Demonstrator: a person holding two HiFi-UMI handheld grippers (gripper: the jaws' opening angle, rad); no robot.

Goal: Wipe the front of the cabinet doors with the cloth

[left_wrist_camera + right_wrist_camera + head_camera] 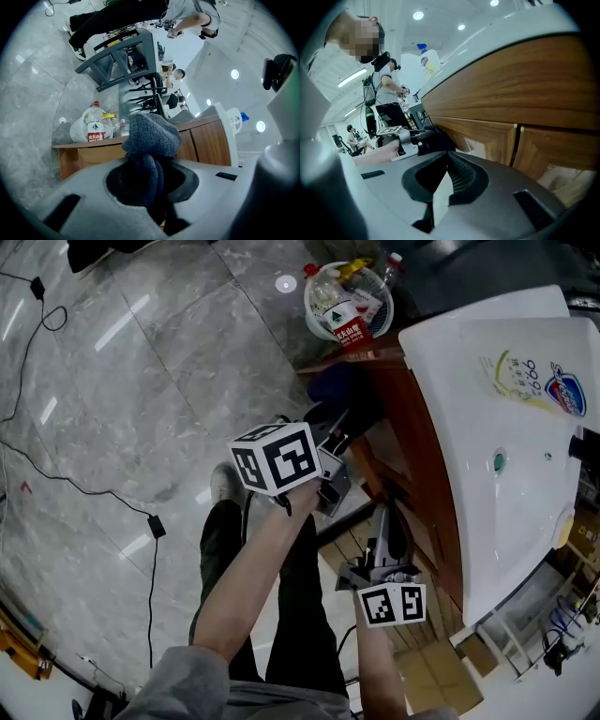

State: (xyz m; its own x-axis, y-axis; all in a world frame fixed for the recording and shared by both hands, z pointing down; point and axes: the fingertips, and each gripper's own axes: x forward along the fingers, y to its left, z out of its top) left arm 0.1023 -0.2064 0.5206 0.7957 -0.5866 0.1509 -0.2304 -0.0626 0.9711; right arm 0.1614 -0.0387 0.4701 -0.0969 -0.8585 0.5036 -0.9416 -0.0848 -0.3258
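My left gripper [149,183] is clamped tight on the cloth [152,136], a dark grey-blue knitted rag. It bunches out past the jaw tips in a rounded wad, and the rest is pinched down between the pads. In the left gripper view the wad sits in front of the wooden cabinet doors [206,139]. From the right gripper view it lies close against the front of the door, though I cannot tell whether it actually touches the wood. My right gripper [440,186] has its jaws brought together with nothing between them. It points along the same brown door fronts, where a dark vertical seam [514,143] divides two panels. In the head view my left forearm [246,587] reaches forward with the marker cube up, and the right gripper hangs lower and nearer to me, just beside the cabinet. Above the doors runs the white countertop [487,399], and a white detergent bottle [425,61] with a blue cap stands on it. On the grey marbled floor [141,381] past the end of the cabinet stands a white basket [316,304] holding plastic bottles. Black cables [94,488] trail across the tiles on my left.
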